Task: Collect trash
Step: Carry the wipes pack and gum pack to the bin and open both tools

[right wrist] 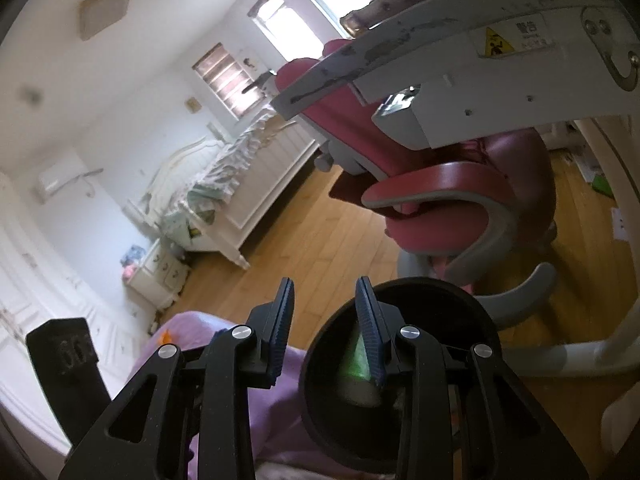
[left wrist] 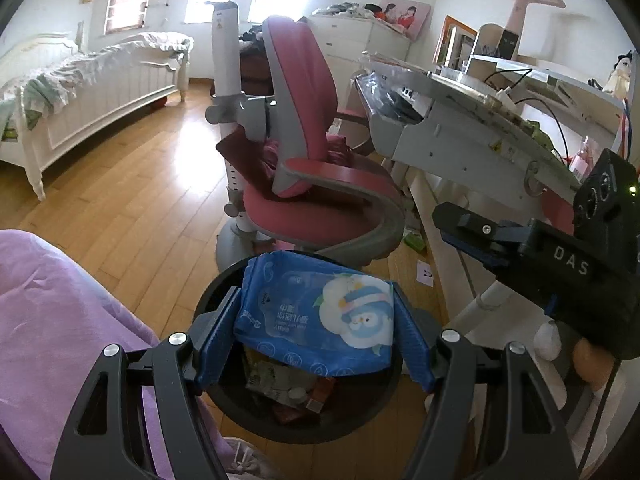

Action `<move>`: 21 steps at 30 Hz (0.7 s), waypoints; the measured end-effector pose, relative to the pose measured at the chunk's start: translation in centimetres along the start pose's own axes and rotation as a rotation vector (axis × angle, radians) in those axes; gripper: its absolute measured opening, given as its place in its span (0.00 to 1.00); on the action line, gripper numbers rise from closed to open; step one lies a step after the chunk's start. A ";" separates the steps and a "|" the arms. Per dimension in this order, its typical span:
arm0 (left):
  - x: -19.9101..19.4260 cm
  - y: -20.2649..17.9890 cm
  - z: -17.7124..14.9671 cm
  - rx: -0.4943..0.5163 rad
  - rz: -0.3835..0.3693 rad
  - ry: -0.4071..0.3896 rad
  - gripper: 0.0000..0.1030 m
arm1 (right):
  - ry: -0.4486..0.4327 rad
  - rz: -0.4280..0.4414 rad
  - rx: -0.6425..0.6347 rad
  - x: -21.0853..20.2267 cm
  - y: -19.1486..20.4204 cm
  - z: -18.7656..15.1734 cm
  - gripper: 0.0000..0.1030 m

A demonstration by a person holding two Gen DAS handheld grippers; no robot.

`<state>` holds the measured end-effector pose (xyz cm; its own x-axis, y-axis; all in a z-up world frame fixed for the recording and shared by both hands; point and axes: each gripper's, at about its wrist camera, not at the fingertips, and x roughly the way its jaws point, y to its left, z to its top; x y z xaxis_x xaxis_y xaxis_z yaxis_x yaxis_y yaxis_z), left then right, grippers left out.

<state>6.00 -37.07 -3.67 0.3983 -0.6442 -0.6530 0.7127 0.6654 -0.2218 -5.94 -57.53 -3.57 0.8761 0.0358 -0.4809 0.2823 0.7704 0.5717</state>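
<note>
My left gripper (left wrist: 316, 320) is shut on a blue wet-wipes pack (left wrist: 320, 312), gripped by its two short ends between the blue pads. The pack hangs right over the mouth of a round black trash bin (left wrist: 280, 428) on the wooden floor. Several wrappers and small bits of trash (left wrist: 288, 388) lie inside the bin. My right gripper (left wrist: 452, 228) hovers to the right, under the desk edge. In the right wrist view the right gripper (right wrist: 324, 292) stands open with nothing between its fingers, just above the near-left rim of the bin (right wrist: 440, 292), where a green and white item (right wrist: 356, 364) lies.
A pink swivel chair (left wrist: 320, 184) stands directly behind the bin. A grey tilted desk (left wrist: 460, 136) overhangs on the right, with its white legs (left wrist: 492, 300) close to the bin. Purple fabric (left wrist: 60, 320) fills the near left. A white bed (left wrist: 100, 84) is far left. Paper scraps (left wrist: 424, 272) lie on the floor.
</note>
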 end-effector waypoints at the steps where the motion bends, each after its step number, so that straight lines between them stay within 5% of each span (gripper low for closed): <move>1: 0.3 -0.1 0.0 0.004 -0.001 0.006 0.69 | 0.002 -0.002 0.002 0.1 0.0 -0.1 0.32; 11: 1.6 -1.3 -0.1 0.067 0.075 0.063 0.92 | 0.030 -0.015 0.025 0.4 0.0 -0.5 0.33; 14: 0.8 -0.6 -0.2 0.044 0.074 0.053 0.92 | 0.036 -0.015 0.038 0.5 0.2 -0.7 0.53; 21: -4.3 4.4 -1.1 -0.075 0.125 -0.017 0.92 | 0.100 0.003 0.000 2.4 3.2 -1.9 0.65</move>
<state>6.81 -31.00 -2.63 0.4917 -0.5605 -0.6664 0.6121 0.7668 -0.1933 -3.72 -53.74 -4.17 0.8335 0.1013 -0.5431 0.2799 0.7701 0.5732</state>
